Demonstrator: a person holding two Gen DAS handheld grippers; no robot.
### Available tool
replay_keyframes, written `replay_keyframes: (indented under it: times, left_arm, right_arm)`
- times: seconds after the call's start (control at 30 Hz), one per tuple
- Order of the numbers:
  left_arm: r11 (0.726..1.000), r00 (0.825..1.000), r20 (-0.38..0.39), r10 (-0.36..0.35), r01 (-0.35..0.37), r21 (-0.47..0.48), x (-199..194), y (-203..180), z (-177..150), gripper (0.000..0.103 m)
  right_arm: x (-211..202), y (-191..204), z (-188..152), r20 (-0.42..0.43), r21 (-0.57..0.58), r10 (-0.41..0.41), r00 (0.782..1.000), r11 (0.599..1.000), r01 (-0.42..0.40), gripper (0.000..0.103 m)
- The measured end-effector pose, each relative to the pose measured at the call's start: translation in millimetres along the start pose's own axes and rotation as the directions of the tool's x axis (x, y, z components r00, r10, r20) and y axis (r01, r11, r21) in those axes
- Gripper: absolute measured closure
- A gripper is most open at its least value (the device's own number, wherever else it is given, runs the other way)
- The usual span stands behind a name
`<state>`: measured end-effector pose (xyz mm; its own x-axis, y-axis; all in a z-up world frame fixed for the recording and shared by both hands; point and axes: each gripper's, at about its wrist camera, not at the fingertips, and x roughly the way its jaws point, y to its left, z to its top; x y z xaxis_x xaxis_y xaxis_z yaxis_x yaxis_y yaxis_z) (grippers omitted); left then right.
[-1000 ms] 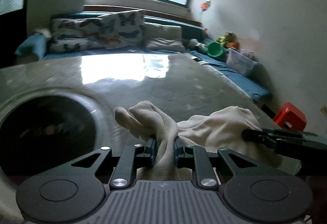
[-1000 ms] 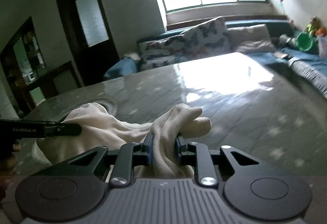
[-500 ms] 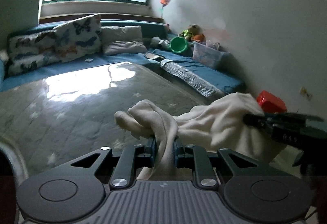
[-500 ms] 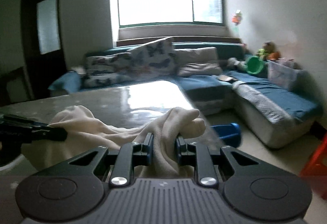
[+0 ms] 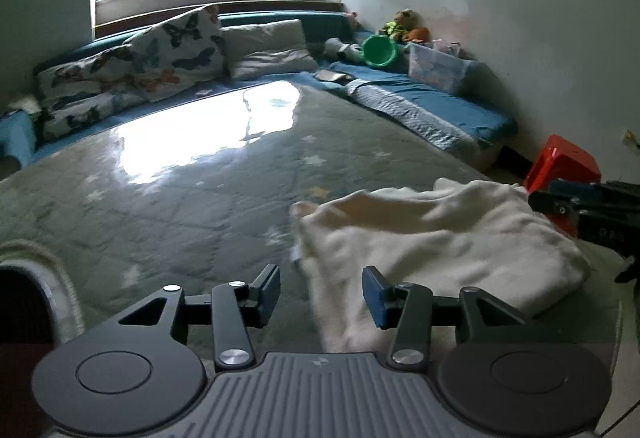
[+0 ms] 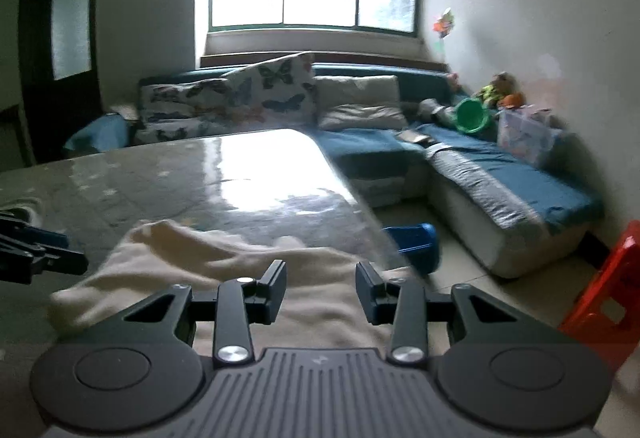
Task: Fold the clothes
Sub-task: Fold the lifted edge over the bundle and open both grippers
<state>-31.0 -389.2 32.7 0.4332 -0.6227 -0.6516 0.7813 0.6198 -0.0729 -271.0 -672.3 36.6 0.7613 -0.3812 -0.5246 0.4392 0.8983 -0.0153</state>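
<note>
A cream fleece garment (image 5: 436, 238) lies bunched on the grey-green table (image 5: 200, 190), near its right edge. My left gripper (image 5: 321, 292) stands open just before the garment's near left corner, with nothing between its fingers. In the right wrist view the same garment (image 6: 224, 270) spreads under and ahead of my right gripper (image 6: 321, 288), which is open too and hovers over the cloth by the table's right edge. The right gripper's fingers (image 5: 580, 204) show at the far right of the left wrist view, and the left gripper's fingers (image 6: 36, 254) at the far left of the right wrist view.
A round pale-rimmed basket (image 5: 36, 278) sits at the table's near left. A blue sofa (image 6: 500, 182) with butterfly cushions (image 5: 132, 78) wraps the far side and right. A red stool (image 6: 604, 302) and a blue stool (image 6: 416, 242) stand on the floor right of the table.
Both grippers were shut on folds of the cream garment and have let go. The garment has dropped onto the table and both sets of jaws now stand wide.
</note>
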Motion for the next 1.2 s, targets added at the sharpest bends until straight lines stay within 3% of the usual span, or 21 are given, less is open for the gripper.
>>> replay_keyframes:
  times: [0.47, 0.53, 0.63, 0.97, 1.2]
  left_arm:
    - [0.989, 0.99, 0.029, 0.14, -0.138, -0.056, -88, 66, -40, 0.038]
    - [0.984, 0.986, 0.037, 0.164, -0.161, -0.078, -103, 78, -49, 0.038]
    - [0.974, 0.978, 0.048, 0.202, -0.196, -0.114, -125, 95, -65, 0.037]
    - [0.908, 0.933, 0.03, 0.359, -0.342, -0.241, -185, 146, -121, 0.033]
    - [0.852, 0.897, -0.001, 0.442, -0.421, -0.312, -209, 171, -149, 0.031]
  right_arm:
    - [61, 52, 9, -0.09, -0.023, 0.109, 0.99, 0.994, -0.111, 0.066]
    - [71, 58, 12, -0.104, -0.023, 0.121, 0.987, 0.992, -0.124, 0.074]
    - [87, 60, 13, -0.13, -0.013, 0.109, 0.985, 0.994, -0.112, 0.077]
    - [83, 71, 21, -0.092, -0.026, 0.099, 0.991, 0.994, -0.102, 0.077]
    - [104, 93, 22, -0.116, -0.084, 0.07, 0.991, 0.993, -0.081, 0.077]
